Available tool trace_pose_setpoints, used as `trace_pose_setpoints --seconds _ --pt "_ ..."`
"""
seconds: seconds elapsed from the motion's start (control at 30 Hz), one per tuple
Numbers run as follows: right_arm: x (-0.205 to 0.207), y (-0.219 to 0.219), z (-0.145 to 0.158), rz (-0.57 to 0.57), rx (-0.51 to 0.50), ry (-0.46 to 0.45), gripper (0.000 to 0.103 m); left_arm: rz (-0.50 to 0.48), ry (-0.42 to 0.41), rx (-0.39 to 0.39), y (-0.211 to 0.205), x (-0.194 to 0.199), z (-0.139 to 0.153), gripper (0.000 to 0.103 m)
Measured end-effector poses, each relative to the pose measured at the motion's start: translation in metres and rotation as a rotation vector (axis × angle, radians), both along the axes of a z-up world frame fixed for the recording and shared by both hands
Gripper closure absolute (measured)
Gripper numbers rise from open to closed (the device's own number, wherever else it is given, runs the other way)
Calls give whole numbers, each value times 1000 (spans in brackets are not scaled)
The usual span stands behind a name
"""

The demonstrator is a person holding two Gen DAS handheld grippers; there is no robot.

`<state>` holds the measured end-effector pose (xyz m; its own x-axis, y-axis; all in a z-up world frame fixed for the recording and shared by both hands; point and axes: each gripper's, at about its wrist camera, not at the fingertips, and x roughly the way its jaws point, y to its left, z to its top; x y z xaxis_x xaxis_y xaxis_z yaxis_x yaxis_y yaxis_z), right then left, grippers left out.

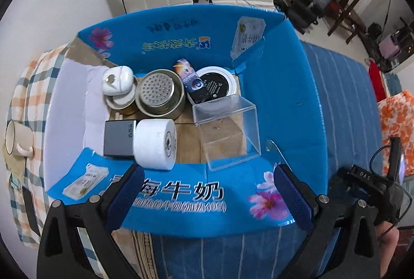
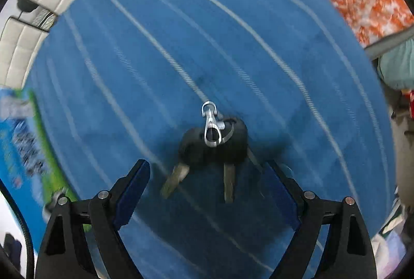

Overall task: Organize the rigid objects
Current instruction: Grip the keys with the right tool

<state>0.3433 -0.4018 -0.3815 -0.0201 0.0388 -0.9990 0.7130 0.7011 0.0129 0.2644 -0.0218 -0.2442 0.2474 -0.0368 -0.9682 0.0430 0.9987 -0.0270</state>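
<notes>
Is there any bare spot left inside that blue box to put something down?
Yes: the cardboard floor between the white roll and the clear plastic box is bare, up to the near wall of the blue milk carton. The far side is crowded: white dispenser, metal strainer cup, black round tin.

Glossy printed cardboard on the blue box (image 1: 284, 87), bare brown board at its floor; inside, clear hard plastic case (image 1: 227, 129), brushed perforated metal tin (image 1: 160, 95), matt white paper-wrapped roll (image 1: 155, 144), glossy white ceramic piece (image 1: 117, 79). Blue striped cloth (image 2: 181, 33) soft and napped, under black matt plastic key heads (image 2: 214, 147) with dull metal blades and a shiny metal clip (image 2: 211, 121). Tool pads (image 1: 295, 198) textured blue rubber on matt black plastic.
</notes>
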Motion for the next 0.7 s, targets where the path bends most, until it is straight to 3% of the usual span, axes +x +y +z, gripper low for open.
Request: trace_pose_setpoints --seconds 0.1,0.13,0.2,0.27,0.3,0.4,0.43,0.5,0.7 --pt "9 7 -1 21 -74 17 13 -13 4 25 -4 6 -5 0" --pt "9 10 -1 27 -94 30 18 -19 4 31 -5 7 -5 0" --pt "11 19 2 55 -113 15 34 -26 7 39 -6 9 -7 0" --pt "10 28 6 109 -114 9 64 -32 14 39 -6 7 -7 0" --pt "9 33 7 140 -116 18 72 -34 18 38 -5 8 -9 0" --pt "0 35 13 157 -97 -1 76 -44 24 33 -6 4 -9 0" --pt "-3 35 16 154 -86 -9 85 -46 23 30 -6 2 -7 0" --pt "-8 35 25 155 -57 -35 91 -49 17 20 -5 -2 -3 0" --pt "-24 45 58 206 -54 -101 92 -60 14 20 -1 -11 3 0"
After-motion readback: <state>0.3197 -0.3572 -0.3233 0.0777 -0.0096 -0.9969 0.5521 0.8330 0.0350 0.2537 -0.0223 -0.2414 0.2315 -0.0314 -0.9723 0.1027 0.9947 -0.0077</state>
